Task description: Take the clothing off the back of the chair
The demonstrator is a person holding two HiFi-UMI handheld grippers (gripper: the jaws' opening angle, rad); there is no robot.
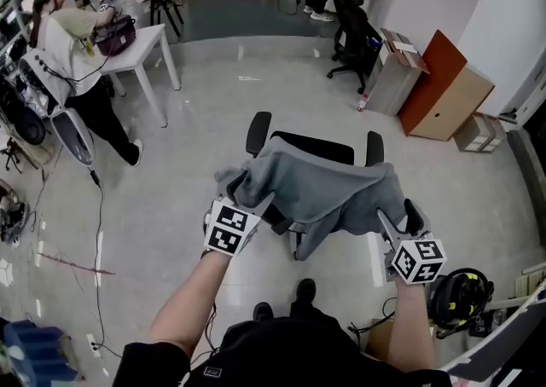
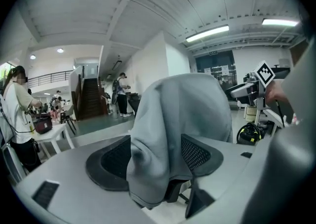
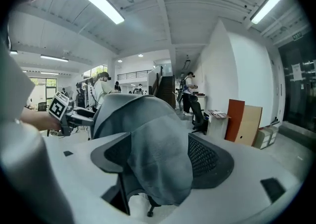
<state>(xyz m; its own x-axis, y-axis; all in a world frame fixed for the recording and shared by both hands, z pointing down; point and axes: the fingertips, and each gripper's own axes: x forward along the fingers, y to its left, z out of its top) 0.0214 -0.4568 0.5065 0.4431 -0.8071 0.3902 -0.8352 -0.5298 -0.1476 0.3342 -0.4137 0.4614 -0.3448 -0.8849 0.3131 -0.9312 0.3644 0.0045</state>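
The clothing is a grey, sweatshirt-like piece draped over the back of the chair, its body sagging toward the person and its two ends bunched at the tongs. It looks soft, limp and light. It should fold wherever it is pinched and slide off the backrest with little drag, though a hanging part could catch on an armrest. The best hold is probably a thick gathered fold near each shoulder, so the cloth lifts level and does not stretch from a thin edge. The left tongs are spread wide, with a fold of the clothing hanging between the mesh pads. The right tongs are also spread, with a rounded bunch of cloth between their pads. The cloth may brush the pads on either side, but neither pair appears to clamp it. Only the head view shows the full spread of the garment across the backrest and how far apart the two hands are. Only the two gripper views show the gap between each pair of pads and the fold lying in it. Each gripper view also shows the other tool's marker cube beyond the cloth.
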